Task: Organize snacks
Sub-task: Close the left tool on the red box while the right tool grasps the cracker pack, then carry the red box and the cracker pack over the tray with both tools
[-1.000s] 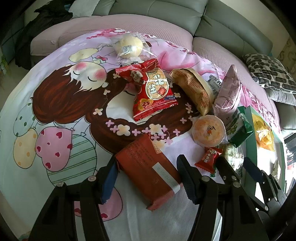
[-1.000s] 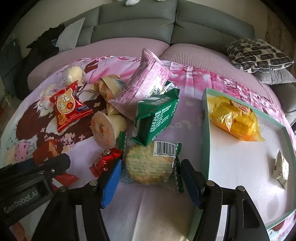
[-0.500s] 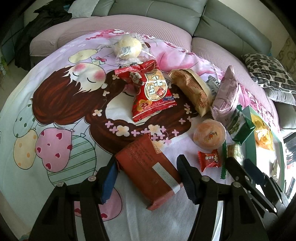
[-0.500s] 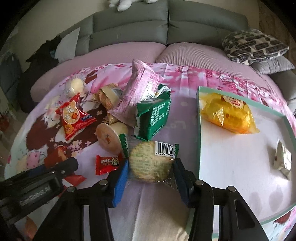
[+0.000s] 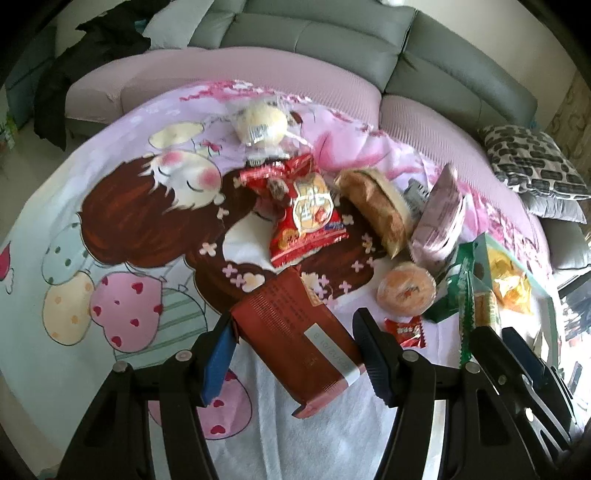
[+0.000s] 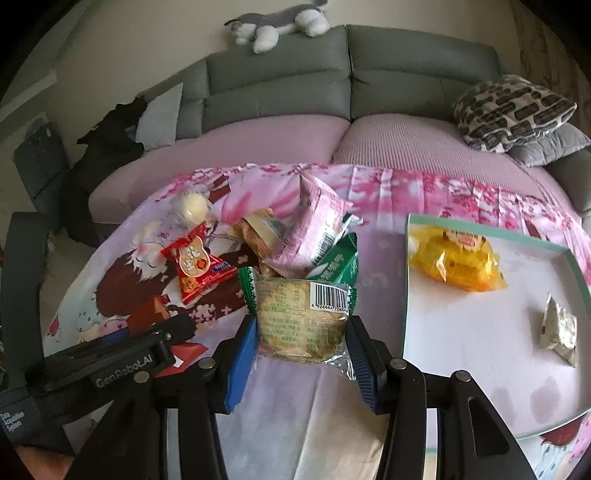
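The right gripper (image 6: 301, 347) is clenched on a clear-wrapped round biscuit pack (image 6: 301, 325), apparently lifted, just left of the teal-rimmed tray (image 6: 406, 295). The left gripper (image 5: 291, 354) grips a reddish-brown box (image 5: 295, 339), further left of the tray, over the cartoon-print cloth (image 5: 110, 221).

Counted two grippers (image 6: 301, 343) (image 5: 295, 350); one tray (image 6: 480, 369) holding two packets (image 6: 456, 264) (image 6: 559, 332); two pillows (image 6: 513, 110) (image 6: 550, 146); one plush toy (image 6: 277, 26).

"GenRobot.AI" on the left claw (image 6: 147, 334) body
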`<move>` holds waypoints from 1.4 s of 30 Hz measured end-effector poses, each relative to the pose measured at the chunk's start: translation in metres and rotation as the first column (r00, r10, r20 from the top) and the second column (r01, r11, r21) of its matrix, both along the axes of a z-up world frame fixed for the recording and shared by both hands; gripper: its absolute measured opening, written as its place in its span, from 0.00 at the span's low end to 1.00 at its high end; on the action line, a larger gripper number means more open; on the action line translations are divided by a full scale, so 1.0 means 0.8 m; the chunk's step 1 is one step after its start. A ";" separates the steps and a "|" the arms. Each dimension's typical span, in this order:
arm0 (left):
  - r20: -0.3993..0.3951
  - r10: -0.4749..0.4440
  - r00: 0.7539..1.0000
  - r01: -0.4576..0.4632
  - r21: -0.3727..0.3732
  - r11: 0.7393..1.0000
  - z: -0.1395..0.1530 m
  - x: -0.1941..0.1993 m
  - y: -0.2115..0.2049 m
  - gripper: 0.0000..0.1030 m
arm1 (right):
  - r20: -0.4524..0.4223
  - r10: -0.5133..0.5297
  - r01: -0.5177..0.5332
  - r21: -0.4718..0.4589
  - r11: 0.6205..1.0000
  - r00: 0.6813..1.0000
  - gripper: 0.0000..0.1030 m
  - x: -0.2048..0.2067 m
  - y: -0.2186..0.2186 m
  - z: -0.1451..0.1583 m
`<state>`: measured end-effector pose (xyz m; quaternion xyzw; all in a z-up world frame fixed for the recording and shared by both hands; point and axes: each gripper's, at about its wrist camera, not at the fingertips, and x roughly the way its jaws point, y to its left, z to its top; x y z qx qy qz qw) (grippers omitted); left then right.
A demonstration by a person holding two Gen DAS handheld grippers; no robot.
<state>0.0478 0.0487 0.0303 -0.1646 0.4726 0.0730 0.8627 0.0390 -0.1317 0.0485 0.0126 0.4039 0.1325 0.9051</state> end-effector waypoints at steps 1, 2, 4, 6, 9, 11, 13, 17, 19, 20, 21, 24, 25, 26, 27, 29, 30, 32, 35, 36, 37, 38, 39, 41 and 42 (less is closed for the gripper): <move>0.007 0.000 1.000 0.000 0.000 1.000 0.003 0.000 0.000 0.63 | 0.000 0.000 0.000 0.002 1.000 1.000 0.50 0.000 -0.001 0.000; 0.014 -0.001 1.000 0.001 0.001 1.000 0.006 -0.001 0.000 0.63 | 0.000 -0.002 0.002 0.004 1.000 1.000 0.50 0.000 -0.002 0.001; 0.024 -0.004 1.000 0.004 0.003 1.000 0.010 -0.001 -0.001 0.63 | -0.002 -0.009 0.009 0.005 1.000 1.000 0.50 0.001 -0.004 0.002; 0.032 -0.007 0.999 0.007 0.004 1.000 0.013 -0.001 -0.004 0.63 | -0.006 -0.019 0.020 0.002 1.000 1.000 0.50 0.002 -0.007 0.002; 0.036 -0.008 0.999 0.008 0.006 1.000 0.015 -0.001 -0.008 0.63 | -0.003 -0.039 0.039 0.001 0.999 0.999 0.50 0.001 -0.016 0.004; 0.039 -0.006 0.999 0.005 0.006 1.000 0.017 -0.002 -0.011 0.63 | 0.001 -0.059 0.059 0.014 0.998 0.998 0.50 0.001 -0.025 0.007; 0.048 -0.010 0.999 0.010 0.007 1.000 0.021 -0.003 -0.016 0.63 | 0.006 -0.084 0.084 0.025 0.996 0.996 0.50 0.001 -0.038 0.011; 0.067 -0.037 0.997 0.036 0.018 0.999 0.030 -0.001 -0.033 0.63 | 0.019 -0.148 0.148 0.024 0.989 0.989 0.50 0.001 -0.067 0.018; 0.070 -0.060 0.996 0.059 0.022 0.998 0.034 0.002 -0.045 0.63 | 0.019 -0.192 0.192 0.022 0.981 0.981 0.50 0.002 -0.085 0.020; 0.073 -0.073 0.995 0.071 0.025 0.997 0.036 0.003 -0.051 0.63 | 0.015 -0.214 0.213 0.027 0.977 0.977 0.50 0.002 -0.095 0.020; 0.075 -0.089 0.993 0.086 0.031 0.996 0.038 0.005 -0.058 0.63 | 0.008 -0.237 0.236 0.039 0.971 0.972 0.50 0.003 -0.107 0.020; 0.079 -0.135 0.988 0.131 0.055 0.990 0.044 0.010 -0.081 0.63 | -0.006 -0.313 0.313 0.056 0.948 0.950 0.50 0.003 -0.143 0.019; 0.081 -0.149 0.986 0.144 0.061 0.988 0.045 0.011 -0.088 0.63 | -0.006 -0.329 0.329 0.056 0.943 0.944 0.50 0.003 -0.151 0.020; 0.082 -0.165 0.983 0.159 0.068 0.985 0.047 0.012 -0.096 0.63 | -0.007 -0.350 0.350 0.059 0.935 0.937 0.50 0.002 -0.162 0.020; 0.084 -0.182 0.980 0.176 0.075 0.981 0.050 0.014 -0.105 0.63 | -0.013 -0.380 0.380 0.070 0.922 0.925 0.50 0.000 -0.177 0.018; 0.087 -0.218 0.972 0.210 0.089 0.974 0.054 0.016 -0.123 0.63 | -0.031 -0.429 0.430 0.089 0.898 0.903 0.50 -0.002 -0.200 0.014; 0.087 -0.234 0.968 0.226 0.094 0.970 0.056 0.017 -0.131 0.63 | -0.037 -0.452 0.454 0.093 0.886 0.891 0.50 -0.004 -0.210 0.012; 0.090 -0.269 0.959 0.260 0.103 0.960 0.061 0.019 -0.148 0.63 | -0.043 -0.508 0.510 0.080 0.857 0.860 0.50 -0.008 -0.231 0.010; 0.096 -0.343 0.934 0.329 0.132 0.935 0.069 0.021 -0.183 0.63 | -0.052 -0.582 0.585 0.073 0.808 0.811 0.50 -0.015 -0.266 0.005; 0.100 -0.362 0.927 0.348 0.139 0.927 0.072 0.021 -0.192 0.63 | -0.059 -0.610 0.613 0.074 0.787 0.790 0.50 -0.019 -0.279 0.003; 0.101 -0.382 0.919 0.366 0.146 0.919 0.073 0.023 -0.201 0.63 | -0.062 -0.625 0.628 0.075 0.775 0.779 0.50 -0.021 -0.288 0.003; 0.102 -0.406 0.908 0.389 0.155 0.908 0.074 0.024 -0.214 0.63 | -0.065 -0.638 0.642 0.074 0.763 0.767 0.50 -0.024 -0.295 0.001; 0.100 -0.420 0.902 0.402 0.161 0.901 0.074 0.025 -0.222 0.63 | -0.070 -0.656 0.659 0.070 0.749 0.752 0.50 -0.026 -0.304 -0.002; 0.091 -0.456 0.886 0.436 0.176 0.883 0.072 0.028 -0.243 0.63 | -0.072 -0.673 0.677 0.068 0.733 0.736 0.50 -0.028 -0.313 -0.004; 0.088 -0.466 0.880 0.447 0.178 0.877 0.071 0.028 -0.249 0.63 | -0.074 -0.681 0.685 0.068 0.725 0.728 0.50 -0.029 -0.318 -0.005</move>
